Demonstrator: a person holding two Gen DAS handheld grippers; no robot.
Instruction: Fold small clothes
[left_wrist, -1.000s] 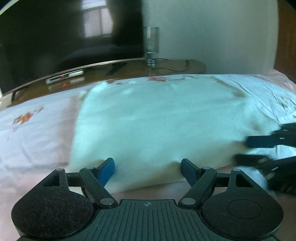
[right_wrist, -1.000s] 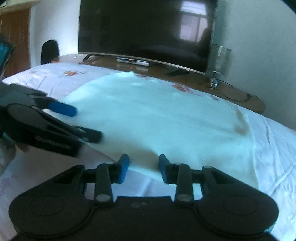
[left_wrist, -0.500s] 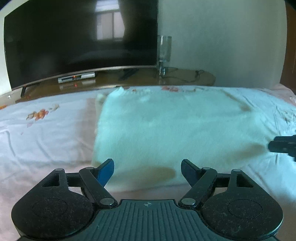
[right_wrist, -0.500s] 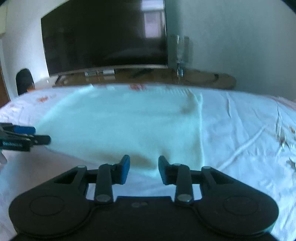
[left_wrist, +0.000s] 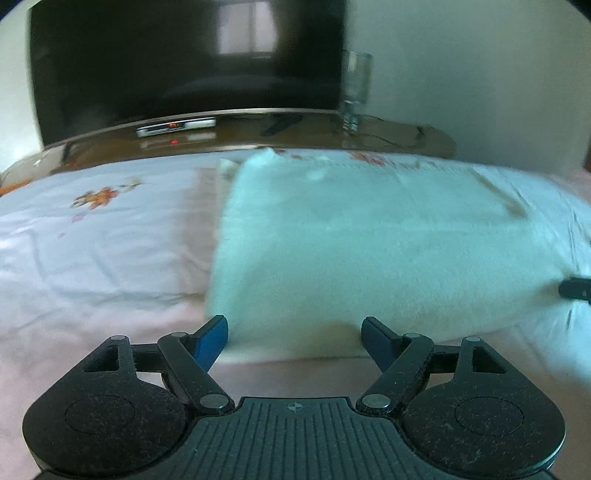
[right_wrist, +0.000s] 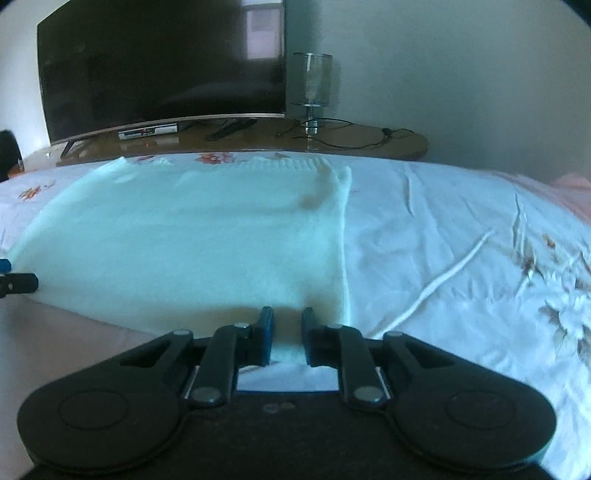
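Observation:
A pale mint knitted garment (left_wrist: 369, 251) lies flat and folded on the bed; it also shows in the right wrist view (right_wrist: 192, 243). My left gripper (left_wrist: 293, 338) is wide open at the garment's near left corner, its near edge between the fingers. My right gripper (right_wrist: 286, 328) has its jaws narrowed, a small gap still between the pads, with the garment's near right edge lying in that gap. The right gripper's tip (left_wrist: 576, 290) shows at the left view's right edge. The left gripper's tip (right_wrist: 14, 282) shows at the right view's left edge.
The bed has a white floral sheet (right_wrist: 461, 240) and a pink part (left_wrist: 92, 314) near me. Behind it stands a wooden TV bench (right_wrist: 351, 142) with a large dark TV (right_wrist: 159, 66), a glass lamp (right_wrist: 314, 85) and cables.
The right gripper's jaws have narrowed around the garment's near right edge. Both grippers have spread apart toward opposite near corners of the garment. The left gripper stays wide open.

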